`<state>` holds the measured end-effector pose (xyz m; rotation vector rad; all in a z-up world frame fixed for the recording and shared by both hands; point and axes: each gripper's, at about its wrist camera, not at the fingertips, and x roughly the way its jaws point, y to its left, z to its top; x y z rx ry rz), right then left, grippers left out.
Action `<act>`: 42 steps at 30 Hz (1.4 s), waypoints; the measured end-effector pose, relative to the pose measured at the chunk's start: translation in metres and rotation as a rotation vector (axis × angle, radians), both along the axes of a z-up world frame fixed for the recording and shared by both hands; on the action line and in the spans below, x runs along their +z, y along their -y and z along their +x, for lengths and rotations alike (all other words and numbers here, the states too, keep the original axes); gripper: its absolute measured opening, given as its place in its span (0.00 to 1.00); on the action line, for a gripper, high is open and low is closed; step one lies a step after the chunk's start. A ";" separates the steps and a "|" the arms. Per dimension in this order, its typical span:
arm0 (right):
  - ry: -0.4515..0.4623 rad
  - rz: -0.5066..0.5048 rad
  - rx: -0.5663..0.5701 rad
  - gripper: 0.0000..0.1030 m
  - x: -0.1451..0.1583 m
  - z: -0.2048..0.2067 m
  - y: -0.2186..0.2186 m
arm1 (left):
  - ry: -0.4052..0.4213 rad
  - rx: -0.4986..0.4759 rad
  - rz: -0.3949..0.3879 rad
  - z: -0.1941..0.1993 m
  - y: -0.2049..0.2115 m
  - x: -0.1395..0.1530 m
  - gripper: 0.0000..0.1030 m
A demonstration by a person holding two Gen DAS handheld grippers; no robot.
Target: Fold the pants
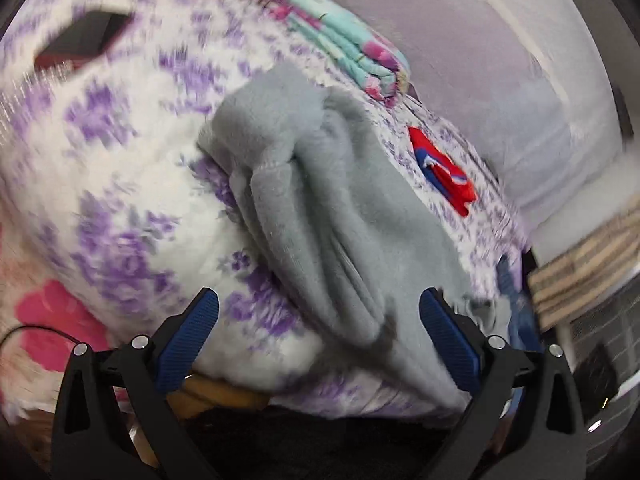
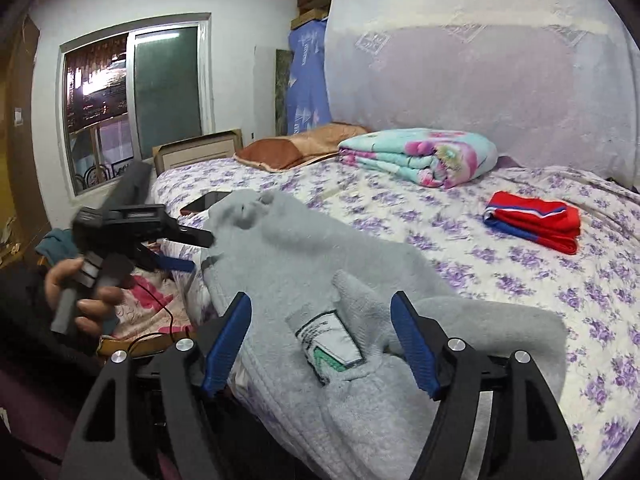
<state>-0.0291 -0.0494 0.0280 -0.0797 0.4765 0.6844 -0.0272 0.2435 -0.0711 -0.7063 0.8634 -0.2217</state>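
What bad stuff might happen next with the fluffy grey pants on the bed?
1. The fluffy grey fleece pants lie bunched near the flowery bed's edge, so a tug might slide them off.
2. Both claws, left and right, are open, so they could pinch the purple-flowered bedspread too.
3. The black phone sits close by and might get dragged.

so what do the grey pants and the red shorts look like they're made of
Grey pants: looks like soft fleece or plush, matte and fuzzy, with thick rounded folds and a napped surface. Red shorts: probably a smooth, thin synthetic sports fabric, lying in flat crisp folds with striped trim.
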 end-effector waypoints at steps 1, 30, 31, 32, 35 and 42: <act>0.000 0.000 -0.005 0.71 0.001 -0.001 0.002 | 0.010 -0.006 -0.039 0.006 0.000 -0.003 0.95; 0.025 0.269 -0.482 0.71 0.009 -0.015 0.173 | 0.515 -0.367 0.493 -0.045 0.206 0.149 0.43; 0.033 0.275 -0.504 0.71 0.010 -0.019 0.181 | 0.506 -0.448 0.534 -0.049 0.231 0.145 0.55; 0.032 0.281 -0.518 0.71 0.010 -0.020 0.187 | 0.473 -0.572 0.530 -0.052 0.260 0.131 0.62; -0.026 0.311 -0.537 0.74 0.000 -0.022 0.202 | 0.261 -0.835 0.511 -0.036 0.314 0.073 0.77; -0.161 0.418 -0.361 0.88 -0.009 -0.009 0.193 | 0.266 -0.851 0.382 -0.031 0.298 0.077 0.89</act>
